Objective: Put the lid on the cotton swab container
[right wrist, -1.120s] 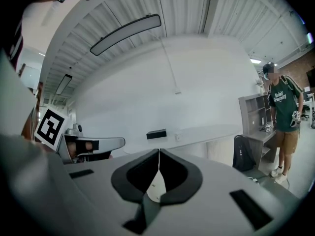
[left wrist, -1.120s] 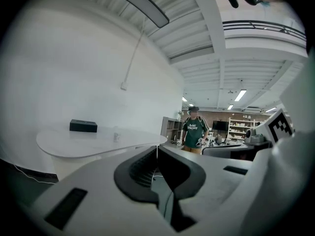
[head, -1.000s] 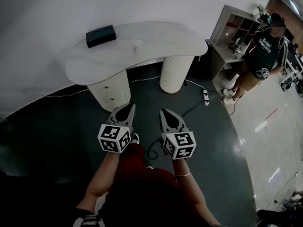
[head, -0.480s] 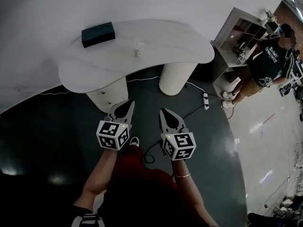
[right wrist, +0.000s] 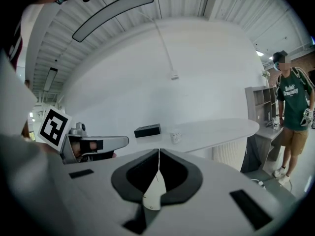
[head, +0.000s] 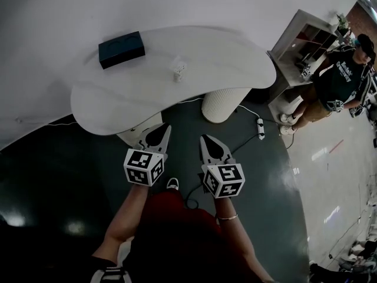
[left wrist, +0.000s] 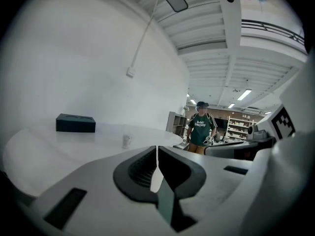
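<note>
A small clear cotton swab container (head: 178,68) stands near the middle of the white curved table (head: 235,61). It shows small in the left gripper view (left wrist: 127,140) and the right gripper view (right wrist: 175,137). A separate lid cannot be made out at this distance. My left gripper (head: 162,129) is held in front of the table's near edge, with its jaws together and nothing between them (left wrist: 156,149). Beside it, my right gripper (head: 204,139) is shut and empty too (right wrist: 158,152). Both point toward the table, well short of the container.
A dark rectangular box (head: 121,49) lies at the table's far left. The table rests on a ribbed white pedestal (head: 222,104). A power strip (head: 260,128) and cables lie on the dark floor. A person in a green shirt (head: 341,78) stands by shelving (head: 300,40) at the right.
The view has moved closer to the table, so its near edge now lies just ahead of the gripper tips. Both grippers keep the same shut pose side by side.
</note>
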Action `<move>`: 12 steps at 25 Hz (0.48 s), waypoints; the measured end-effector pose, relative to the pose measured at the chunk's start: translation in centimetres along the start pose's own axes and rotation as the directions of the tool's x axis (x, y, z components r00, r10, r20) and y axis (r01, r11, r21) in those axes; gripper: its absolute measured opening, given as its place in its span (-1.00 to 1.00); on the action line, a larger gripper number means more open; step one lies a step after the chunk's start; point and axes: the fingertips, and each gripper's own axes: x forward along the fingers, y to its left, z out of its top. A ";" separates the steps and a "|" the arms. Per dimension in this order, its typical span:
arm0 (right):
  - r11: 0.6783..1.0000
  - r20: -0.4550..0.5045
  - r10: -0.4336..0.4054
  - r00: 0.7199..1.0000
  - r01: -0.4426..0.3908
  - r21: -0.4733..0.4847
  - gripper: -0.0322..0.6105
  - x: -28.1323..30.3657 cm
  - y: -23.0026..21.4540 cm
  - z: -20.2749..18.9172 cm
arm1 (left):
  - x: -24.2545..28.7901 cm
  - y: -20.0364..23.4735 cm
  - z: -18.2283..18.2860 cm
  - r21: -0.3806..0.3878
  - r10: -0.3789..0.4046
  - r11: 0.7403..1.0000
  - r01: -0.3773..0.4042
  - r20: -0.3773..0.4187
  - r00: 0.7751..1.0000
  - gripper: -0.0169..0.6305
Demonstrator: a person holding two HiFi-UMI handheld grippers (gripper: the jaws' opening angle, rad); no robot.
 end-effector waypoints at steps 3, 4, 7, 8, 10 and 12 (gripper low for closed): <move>1.000 -0.009 -0.004 1.000 0.004 -0.014 -0.85 1.8 0.2 0.5 | 0.9 1.7 0.4 -0.010 -0.006 1.000 0.006 0.002 1.000 -0.86; 1.000 -0.012 -0.005 1.000 0.005 -0.016 -0.85 2.3 0.2 0.6 | 1.1 2.1 0.5 -0.012 -0.005 1.000 0.005 0.002 1.000 -0.86; 1.000 -0.013 -0.019 1.000 0.019 -0.016 -0.85 3.3 0.0 1.1 | 1.6 3.2 1.0 -0.011 -0.002 1.000 0.002 0.003 1.000 -0.86; 1.000 -0.013 -0.025 1.000 0.025 -0.016 -0.85 3.6 0.0 1.2 | 1.7 3.6 1.1 -0.012 -0.001 1.000 0.001 0.004 1.000 -0.86; 0.999 -0.016 -0.031 0.999 0.031 -0.018 -0.85 4.3 0.1 1.3 | 1.9 4.5 1.1 -0.014 -0.002 1.000 0.002 0.002 1.000 -0.86; 0.999 -0.020 -0.032 0.999 0.032 -0.022 -0.85 5.0 0.4 1.3 | 2.0 5.2 1.0 -0.014 -0.002 1.000 0.002 -0.002 1.000 -0.86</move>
